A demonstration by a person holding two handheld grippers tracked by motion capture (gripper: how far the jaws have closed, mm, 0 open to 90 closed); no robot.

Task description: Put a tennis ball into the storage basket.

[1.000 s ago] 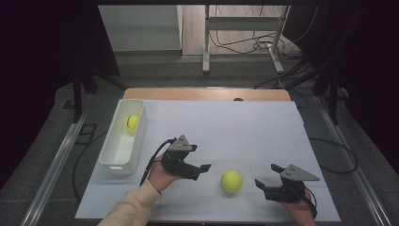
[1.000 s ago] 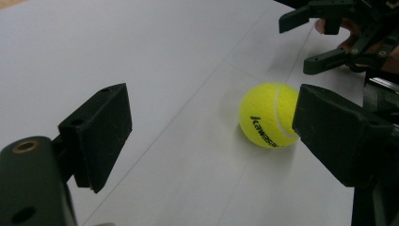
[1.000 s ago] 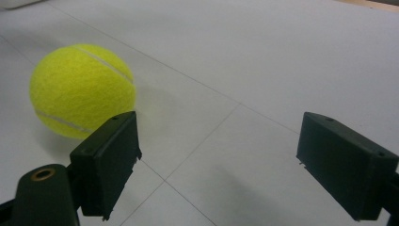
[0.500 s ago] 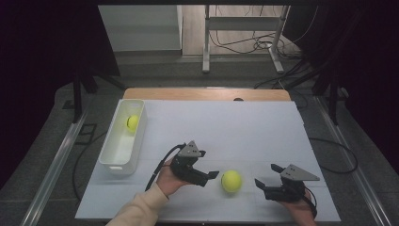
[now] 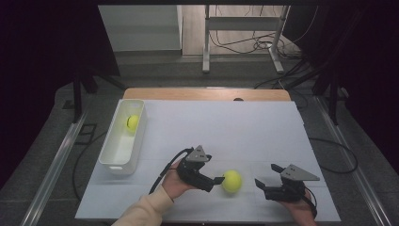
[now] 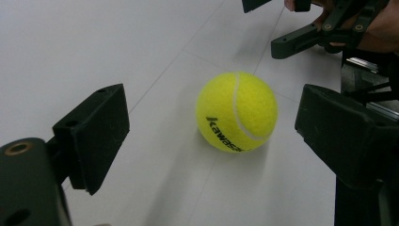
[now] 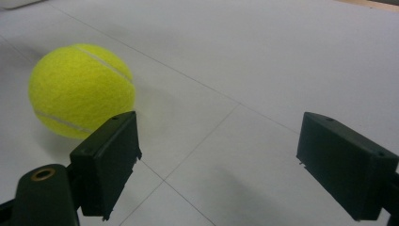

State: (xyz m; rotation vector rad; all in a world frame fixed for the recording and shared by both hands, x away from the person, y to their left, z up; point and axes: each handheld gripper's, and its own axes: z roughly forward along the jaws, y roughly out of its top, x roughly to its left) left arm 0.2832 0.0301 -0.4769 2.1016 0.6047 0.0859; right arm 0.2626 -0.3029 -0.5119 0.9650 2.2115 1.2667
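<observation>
Left gripper [image 5: 217,180] jaws spread, just been opening wider, nothing pinched; tennis ball [image 5: 231,181] sits on desk [image 5: 235,127] just ahead, w/ no contact yet. Right gripper [image 5: 261,183] jaws wide, empty, ball off to one side. One ball [image 5: 132,123] already in white bin [image 5: 109,157]; grab & drop-off left, I'd say.

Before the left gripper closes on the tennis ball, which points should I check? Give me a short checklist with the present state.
1. Left gripper jaws apart, just been opening: ok.
2. Tennis ball ahead of the jaws, not yet between them: not ok.
3. Ball resting on the white table, untouched: ok.
4. Right gripper apart from the ball: ok.
5. White bin has free room beside its ball: ok.
</observation>
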